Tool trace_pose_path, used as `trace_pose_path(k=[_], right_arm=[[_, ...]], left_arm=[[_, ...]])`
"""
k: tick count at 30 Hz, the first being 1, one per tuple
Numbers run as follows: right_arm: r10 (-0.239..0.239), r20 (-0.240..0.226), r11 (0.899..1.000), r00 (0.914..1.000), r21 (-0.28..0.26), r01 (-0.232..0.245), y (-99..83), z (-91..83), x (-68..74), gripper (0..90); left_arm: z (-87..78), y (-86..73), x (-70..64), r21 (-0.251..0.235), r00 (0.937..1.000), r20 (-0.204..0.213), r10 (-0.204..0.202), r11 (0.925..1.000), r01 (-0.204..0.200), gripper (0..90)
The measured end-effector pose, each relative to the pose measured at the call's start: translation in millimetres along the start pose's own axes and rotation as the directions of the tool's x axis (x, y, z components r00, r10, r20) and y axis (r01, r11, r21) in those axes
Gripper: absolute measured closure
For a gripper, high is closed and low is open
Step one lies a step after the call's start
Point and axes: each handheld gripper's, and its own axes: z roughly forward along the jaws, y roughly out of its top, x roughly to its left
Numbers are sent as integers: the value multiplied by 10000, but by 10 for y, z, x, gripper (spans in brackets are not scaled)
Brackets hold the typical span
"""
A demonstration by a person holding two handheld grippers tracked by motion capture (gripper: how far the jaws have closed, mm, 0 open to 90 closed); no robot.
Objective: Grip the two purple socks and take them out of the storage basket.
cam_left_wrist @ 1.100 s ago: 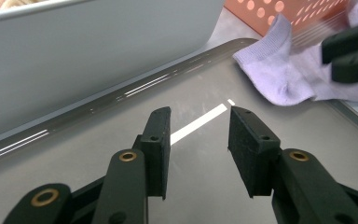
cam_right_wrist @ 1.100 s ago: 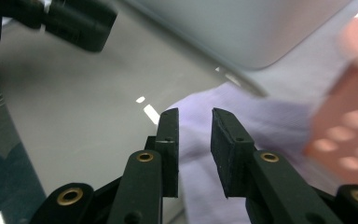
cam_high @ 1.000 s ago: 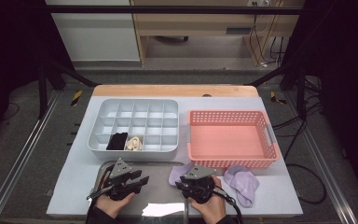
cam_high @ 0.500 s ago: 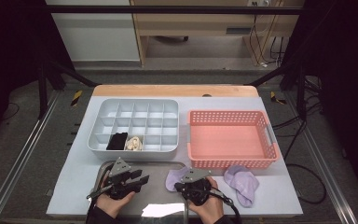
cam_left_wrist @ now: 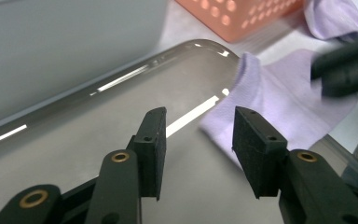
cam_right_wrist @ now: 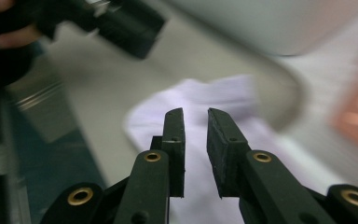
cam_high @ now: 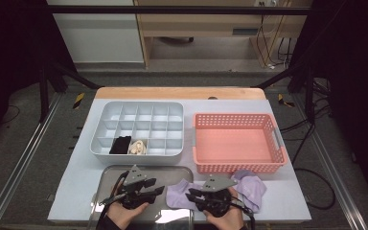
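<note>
down near the table's front edge, the left gripper [cam_high: 160,190] is hovering over a metal tray [cam_high: 106,178], its jaws standing well apart with nothing between them. in the left gripper view that gripper [cam_left_wrist: 198,140] is looking across the shiny tray [cam_left_wrist: 98,116] at a lilac sock [cam_left_wrist: 279,100], which is lying just ahead and to the right of its jaws, one end draping over the tray's rim. the right gripper [cam_high: 190,196] is sitting just beside the left one, pointing toward it, with the sock [cam_high: 179,194] lying under its tips. in the right gripper view its jaws are standing nearly together, leaving only a narrow gap, and the gripper [cam_right_wrist: 196,116] is hanging right above the sock [cam_right_wrist: 205,100]; that picture is blurring, so the jaws seem not to be pinching the cloth, though i cannot tell for sure. a second lilac sock [cam_high: 250,188] is lying just behind the right gripper's hand, touching the front wall of a pink basket [cam_high: 237,168]. beyond the left gripper a grey divided box [cam_high: 139,152] is standing just past the tray, holding a black item [cam_high: 120,144] and a pale item [cam_high: 136,146] in two neighbouring front compartments. the basket is sitting just beside the box, ahead of the right gripper.
</note>
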Motion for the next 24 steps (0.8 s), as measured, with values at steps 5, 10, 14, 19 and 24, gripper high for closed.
trace_pose_path(k=[5,10,14,19,24], right_arm=[[527,1305,9986,9900,9,-533,-163,-254,-269,755],[1139,1788,9929,9773,132,-1181,-368,-372,-428,739],[1193,1802,9905,9764,468,-1296,-418,-319,-458,767],[1223,1645,9880,9788,739,-1359,-437,-230,-459,794],[1315,1597,9871,9784,694,-1440,-441,-217,-443,848]], left_arm=[[132,-20,-77,365,9995,-163,273,9990,-267,545],[234,-39,-77,690,9998,-130,123,9976,-114,593],[239,-40,-93,740,9993,-287,234,9970,-213,654],[239,-40,-105,832,9985,-458,287,9962,-248,750],[266,-36,-159,942,9990,-303,334,9951,-304,884]])
